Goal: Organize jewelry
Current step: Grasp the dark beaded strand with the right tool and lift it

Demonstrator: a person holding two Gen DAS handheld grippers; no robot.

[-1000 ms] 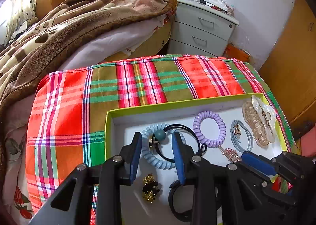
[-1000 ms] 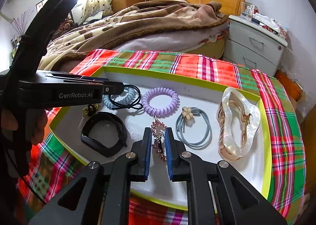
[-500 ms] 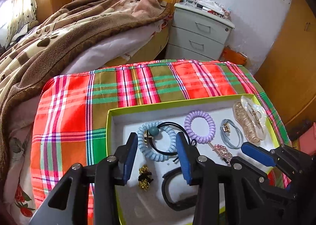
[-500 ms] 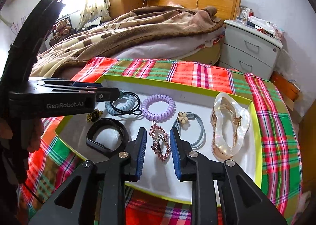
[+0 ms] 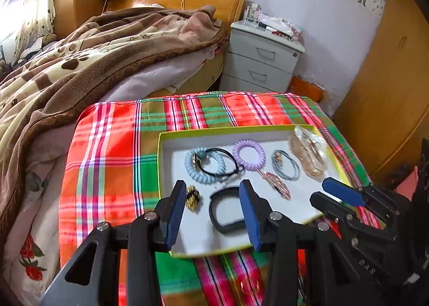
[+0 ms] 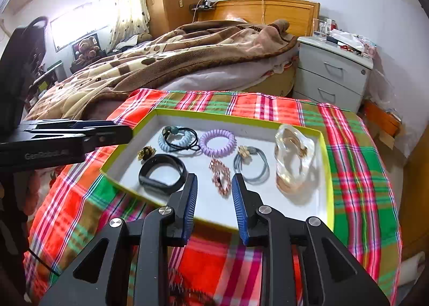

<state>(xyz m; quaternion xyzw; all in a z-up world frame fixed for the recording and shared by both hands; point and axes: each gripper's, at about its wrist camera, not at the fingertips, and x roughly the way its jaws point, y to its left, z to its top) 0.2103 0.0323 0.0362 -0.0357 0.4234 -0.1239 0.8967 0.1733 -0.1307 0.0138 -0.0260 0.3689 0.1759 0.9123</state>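
The left claw (image 5: 213,198) hides part of the black band (image 5: 226,210); bedside clutter (image 5: 273,24) is unreadable.

Tray (image 6: 328,172), white inside with a yellow-green rim, lies flat ahead of both jaws. In it: rhinestone hair clip (image 6: 220,176) just beyond the right jaws; black band (image 6: 162,173) and gold ornament (image 6: 146,152) to their left; grey hair tie (image 6: 252,168) and clear claw clip (image 6: 293,157) to their right; blue coil (image 6: 174,139) and purple coil (image 6: 217,142) farther off.
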